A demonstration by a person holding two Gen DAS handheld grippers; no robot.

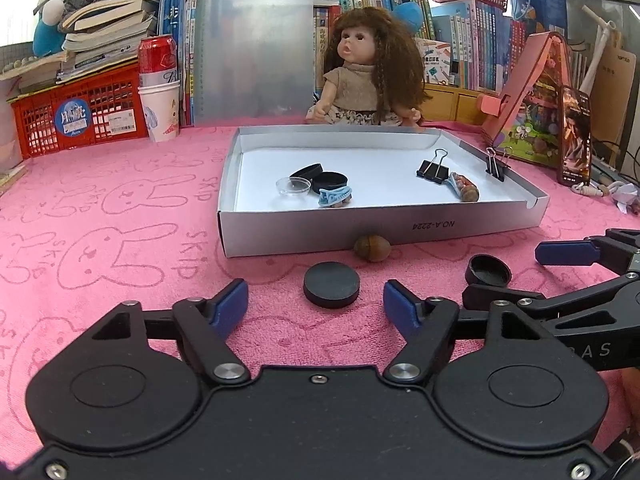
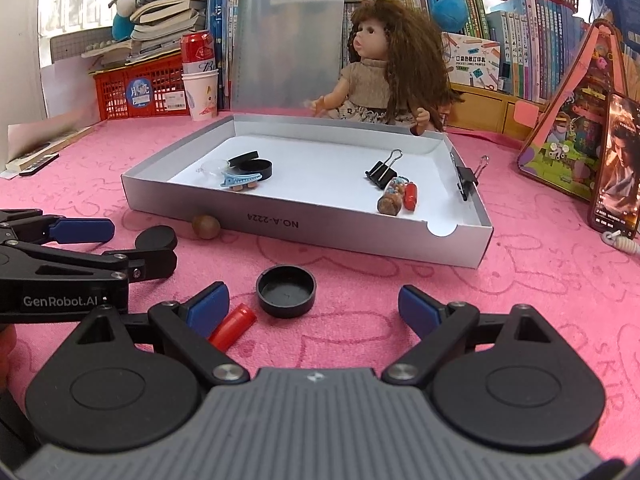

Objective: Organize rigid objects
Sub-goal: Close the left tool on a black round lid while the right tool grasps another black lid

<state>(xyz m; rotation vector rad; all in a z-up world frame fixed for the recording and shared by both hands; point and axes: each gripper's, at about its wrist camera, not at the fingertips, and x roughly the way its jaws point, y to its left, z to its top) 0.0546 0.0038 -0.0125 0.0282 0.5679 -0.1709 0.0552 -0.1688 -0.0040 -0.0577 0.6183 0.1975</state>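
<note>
Pink towelling printed with rabbit outlines (image 1: 120, 208) covers the table, and a shallow grey cardboard tray (image 1: 380, 226) with a white floor sits on it in front of a brown-haired doll (image 1: 370, 68). Inside the tray, on the left, lie two black round lids (image 1: 322, 178), a clear plastic dish (image 1: 293, 187) and a blue hair clip (image 1: 335, 197); on the right lie a black binder clip (image 1: 432, 168) and a small corked bottle (image 1: 464, 187), with a second binder clip (image 1: 497, 164) clamped on the tray's right wall. A brown nut (image 1: 372, 247) rests on the cloth touching the tray's front wall. The left gripper (image 1: 316, 302) is released, its blue pads standing apart on either side of a black disc (image 1: 331, 283) lying flat on the cloth, neither pad touching it. The right gripper (image 2: 312, 308) is also released, its pads wide apart around an upturned black cap (image 2: 286, 290) that lies free between them. A red cylinder (image 2: 233, 327) lies just beside that gripper's left pad. Books, a red crate (image 1: 76, 120) and a drinks can (image 1: 157, 60) stand behind.
</note>
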